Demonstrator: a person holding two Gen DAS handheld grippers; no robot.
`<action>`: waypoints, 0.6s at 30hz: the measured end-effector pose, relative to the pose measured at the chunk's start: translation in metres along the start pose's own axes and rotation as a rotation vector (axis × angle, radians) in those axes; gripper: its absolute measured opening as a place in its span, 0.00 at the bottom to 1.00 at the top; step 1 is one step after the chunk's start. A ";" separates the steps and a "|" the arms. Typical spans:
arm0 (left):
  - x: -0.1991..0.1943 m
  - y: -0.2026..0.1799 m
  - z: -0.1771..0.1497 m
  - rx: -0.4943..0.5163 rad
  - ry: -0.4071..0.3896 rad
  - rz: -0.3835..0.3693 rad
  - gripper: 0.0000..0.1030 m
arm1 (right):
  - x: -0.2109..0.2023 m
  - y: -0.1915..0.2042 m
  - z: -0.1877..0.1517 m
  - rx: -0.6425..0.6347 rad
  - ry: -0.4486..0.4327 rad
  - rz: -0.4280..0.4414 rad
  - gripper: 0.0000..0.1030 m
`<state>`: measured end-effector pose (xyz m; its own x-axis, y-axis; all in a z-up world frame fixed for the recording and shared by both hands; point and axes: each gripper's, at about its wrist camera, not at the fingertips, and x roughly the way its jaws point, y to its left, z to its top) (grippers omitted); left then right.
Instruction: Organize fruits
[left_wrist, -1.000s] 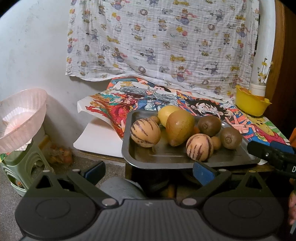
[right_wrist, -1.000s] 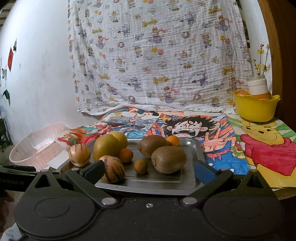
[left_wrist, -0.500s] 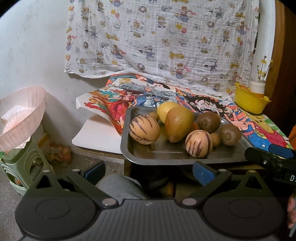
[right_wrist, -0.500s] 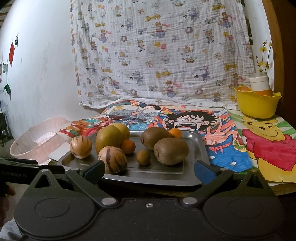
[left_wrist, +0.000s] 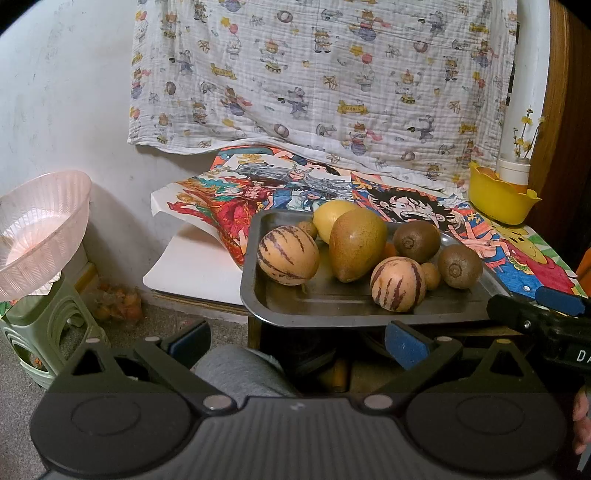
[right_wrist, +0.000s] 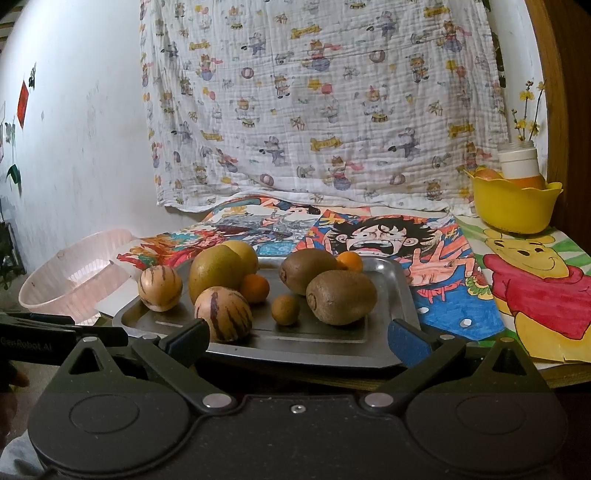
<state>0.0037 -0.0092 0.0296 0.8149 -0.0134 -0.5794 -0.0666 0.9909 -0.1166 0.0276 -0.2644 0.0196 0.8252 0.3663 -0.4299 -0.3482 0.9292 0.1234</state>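
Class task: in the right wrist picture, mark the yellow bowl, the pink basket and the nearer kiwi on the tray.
yellow bowl (right_wrist: 513, 206), right wrist view, front wall.
pink basket (right_wrist: 70, 273), right wrist view, inner ribbed wall.
nearer kiwi (right_wrist: 341, 297), right wrist view, middle of its brown skin.

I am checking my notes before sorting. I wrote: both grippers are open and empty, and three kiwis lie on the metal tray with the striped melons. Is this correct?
Not quite: the tray holds two kiwis, not three, one nearer and one behind it, as the right wrist view shows. The rest stands: the left gripper and right gripper are open and empty, and the striped melons share that tray.
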 end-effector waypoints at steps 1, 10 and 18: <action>0.000 0.000 0.000 0.000 0.000 0.000 0.99 | 0.000 0.000 0.000 0.000 0.000 0.000 0.99; 0.001 0.000 -0.002 0.001 0.005 0.000 0.99 | 0.000 0.000 0.000 0.000 0.000 -0.001 0.99; 0.001 0.001 -0.001 0.001 0.005 -0.001 0.99 | 0.001 0.000 0.000 -0.001 0.001 0.000 0.99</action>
<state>0.0041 -0.0087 0.0279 0.8118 -0.0154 -0.5837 -0.0648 0.9911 -0.1162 0.0281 -0.2641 0.0191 0.8250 0.3661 -0.4305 -0.3487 0.9293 0.1221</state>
